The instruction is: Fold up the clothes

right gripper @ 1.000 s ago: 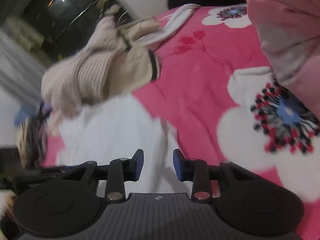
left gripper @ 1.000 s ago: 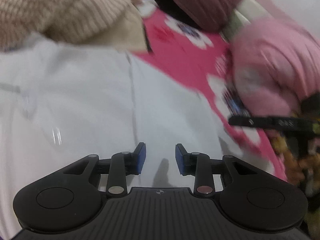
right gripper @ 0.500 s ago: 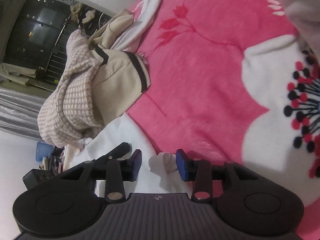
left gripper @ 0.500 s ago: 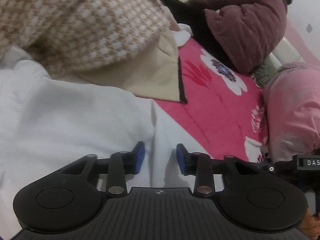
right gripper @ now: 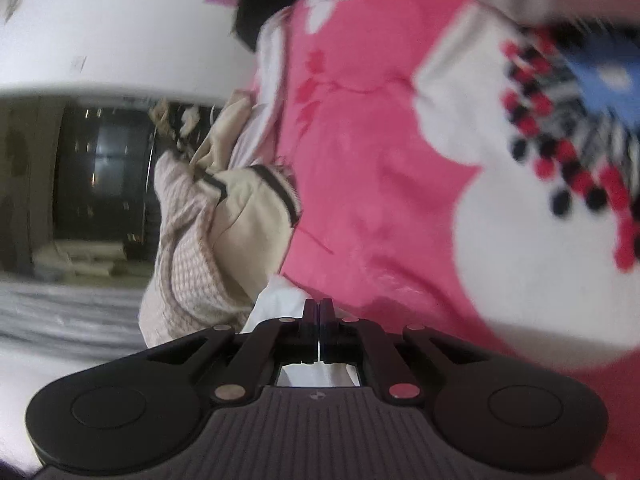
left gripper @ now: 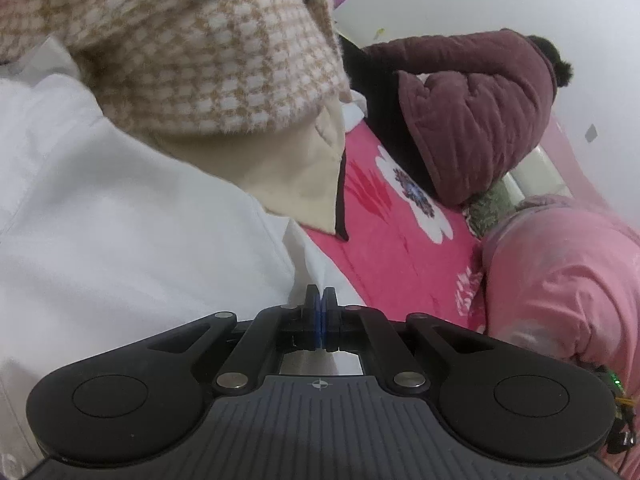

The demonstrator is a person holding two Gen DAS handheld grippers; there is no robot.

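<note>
Both claws, left claw [left gripper: 320, 312] and right claw [right gripper: 319, 320], are pinched tight on an edge of the white garment [left gripper: 120, 248] lying on the pink blanket [left gripper: 404, 264]; judged best handled by keeping both grips level and the cloth taut.

A pink floral blanket [left gripper: 404, 256] lies below a white wall [left gripper: 520, 0].

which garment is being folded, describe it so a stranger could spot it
On the pink flowered blanket, look below the heap topped by a tan houndstooth knit. The white garment spreads out there, plain and smooth, unlike its patterned and beige neighbours.
</note>
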